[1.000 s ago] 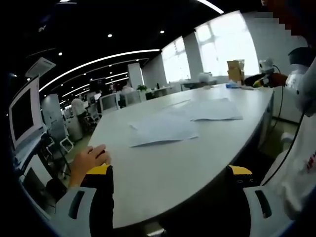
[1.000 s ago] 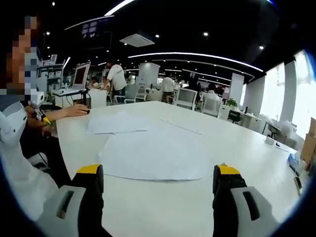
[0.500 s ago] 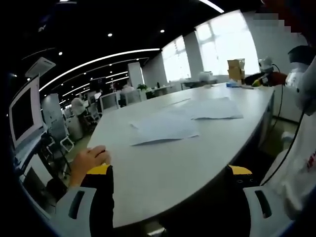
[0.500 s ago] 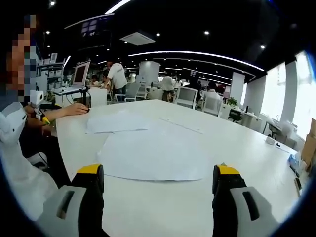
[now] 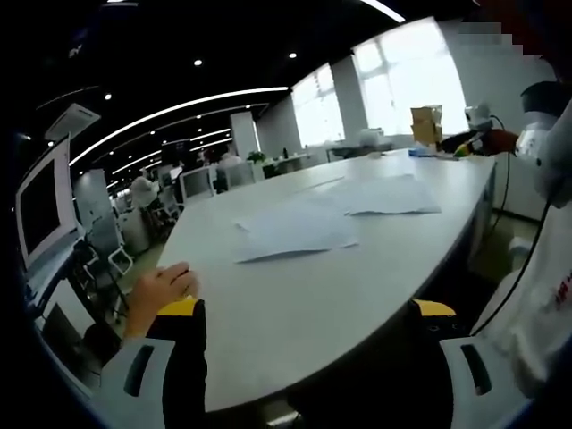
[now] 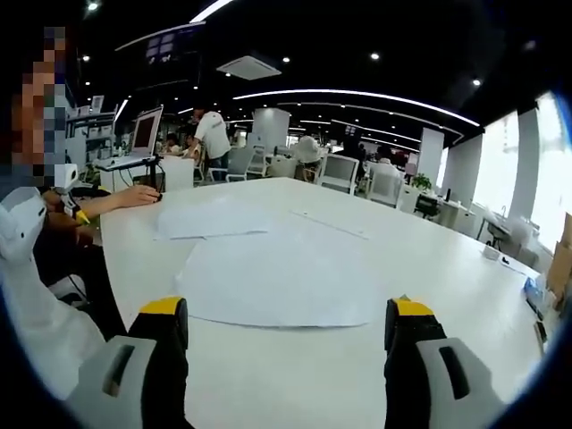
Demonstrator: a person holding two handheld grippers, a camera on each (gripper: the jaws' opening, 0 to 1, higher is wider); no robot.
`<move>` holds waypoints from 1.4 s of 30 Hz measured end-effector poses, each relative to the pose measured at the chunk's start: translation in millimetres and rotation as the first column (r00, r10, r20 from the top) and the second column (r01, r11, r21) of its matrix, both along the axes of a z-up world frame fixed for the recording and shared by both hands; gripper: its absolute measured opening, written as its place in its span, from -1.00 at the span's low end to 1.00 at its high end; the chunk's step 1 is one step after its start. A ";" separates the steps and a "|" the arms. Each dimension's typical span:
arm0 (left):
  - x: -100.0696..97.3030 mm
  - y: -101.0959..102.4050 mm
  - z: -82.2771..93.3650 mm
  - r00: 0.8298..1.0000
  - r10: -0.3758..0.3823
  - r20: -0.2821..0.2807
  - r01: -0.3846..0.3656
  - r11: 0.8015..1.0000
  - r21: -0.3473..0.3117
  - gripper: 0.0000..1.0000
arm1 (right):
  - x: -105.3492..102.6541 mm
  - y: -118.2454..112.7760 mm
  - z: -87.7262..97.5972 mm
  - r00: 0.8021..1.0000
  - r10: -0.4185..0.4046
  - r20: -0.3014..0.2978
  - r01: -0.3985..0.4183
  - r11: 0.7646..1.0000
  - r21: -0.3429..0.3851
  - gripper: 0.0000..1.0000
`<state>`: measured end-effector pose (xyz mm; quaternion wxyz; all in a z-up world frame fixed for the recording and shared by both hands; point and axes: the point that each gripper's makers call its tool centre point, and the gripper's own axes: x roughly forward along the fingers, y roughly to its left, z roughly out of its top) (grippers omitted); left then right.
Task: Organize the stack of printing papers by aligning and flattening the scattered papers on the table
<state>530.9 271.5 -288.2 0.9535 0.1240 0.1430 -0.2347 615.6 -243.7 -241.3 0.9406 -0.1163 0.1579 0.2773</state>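
White sheets of printing paper [image 6: 281, 277] lay loose on the big white table [image 6: 447, 259], split into two patches: a wider spread just ahead of the right hand-held gripper [image 6: 284, 335] and a smaller flat pile of white paper [image 6: 213, 222] further back toward the table's left edge. In the left gripper view the same two patches showed up mid-table, the smaller pile [image 5: 293, 234] nearer and the wider spread [image 5: 386, 195] behind it, corners not lined up at all.

Right hand-held gripper was spread wide, yellow-tipped jaws well apart, nothing between them, sitting short of the near paper edge. Left hand-held gripper [image 5: 308, 322] was the same deal, jaws wide and empty, hanging at the table's near edge, well away from the sheets.

A bare hand [image 5: 161, 290] rested on the table edge right by the left jaw. There was a brown cardboard box [image 5: 426, 127] at the far end of the table, a computer monitor [image 6: 146, 132] on a side desk, and grey office chairs [image 6: 338, 174] further back with people around them.
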 end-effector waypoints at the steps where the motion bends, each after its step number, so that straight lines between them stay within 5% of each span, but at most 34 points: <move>1: 0.2 -0.1 -0.1 1.000 -0.001 0.000 0.001 1.000 0.000 0.91 | 0.6 0.3 -0.1 1.000 -0.001 0.000 0.001 1.000 0.002 0.73; 42: -7.0 -1.8 2.4 0.999 -0.012 0.030 0.013 1.000 -0.019 0.91 | 8.7 9.0 1.9 1.000 0.010 -0.003 -0.010 1.000 -0.018 0.73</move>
